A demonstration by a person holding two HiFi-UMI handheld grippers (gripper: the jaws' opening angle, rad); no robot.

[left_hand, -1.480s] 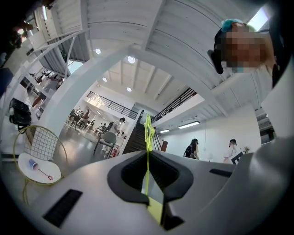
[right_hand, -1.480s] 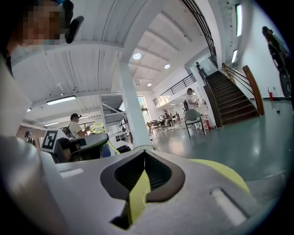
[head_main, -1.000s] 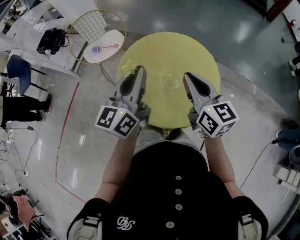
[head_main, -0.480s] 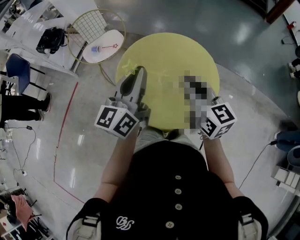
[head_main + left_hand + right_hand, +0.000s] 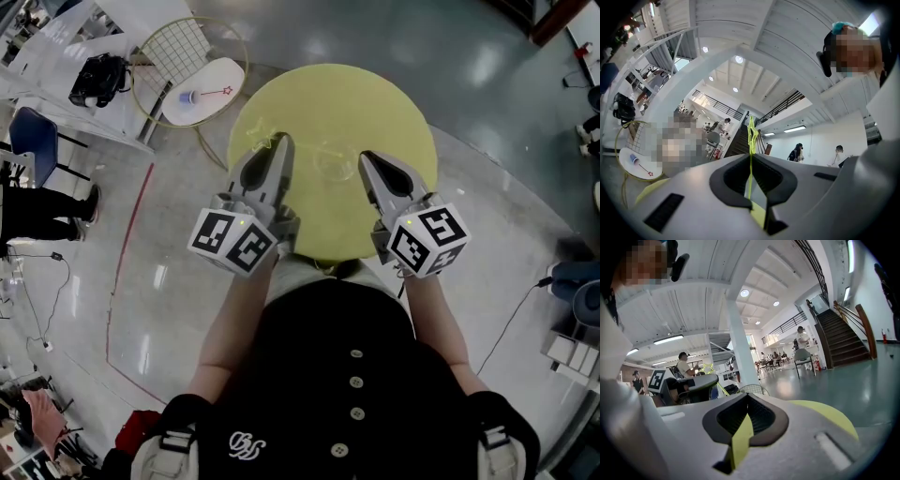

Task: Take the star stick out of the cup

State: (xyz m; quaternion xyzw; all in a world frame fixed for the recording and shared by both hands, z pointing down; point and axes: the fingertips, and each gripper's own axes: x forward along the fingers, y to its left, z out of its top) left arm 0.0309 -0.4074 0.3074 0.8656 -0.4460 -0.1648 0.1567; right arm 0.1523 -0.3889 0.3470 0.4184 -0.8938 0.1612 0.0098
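My left gripper (image 5: 277, 142) is over the left part of the round yellow table (image 5: 337, 98), shut on a thin yellow-green star stick (image 5: 262, 143). In the left gripper view the stick (image 5: 751, 136) rises from between the closed jaws of that gripper (image 5: 751, 161), star end up. A clear cup (image 5: 333, 159) stands on the table between the two grippers. My right gripper (image 5: 367, 159) is just right of the cup, jaws together, with nothing seen in them (image 5: 746, 401). The star (image 5: 710, 367) also shows in the right gripper view.
A small white side table (image 5: 202, 92) with a wire-grid back stands beyond the table's left edge, carrying a blue cup (image 5: 190, 97) and a red star stick (image 5: 217, 93). A black bag (image 5: 98, 82) lies further left. People sit and stand in the background.
The right gripper has shifted slightly left, closer to the clear cup. The left gripper still holds the star stick in about the same place.
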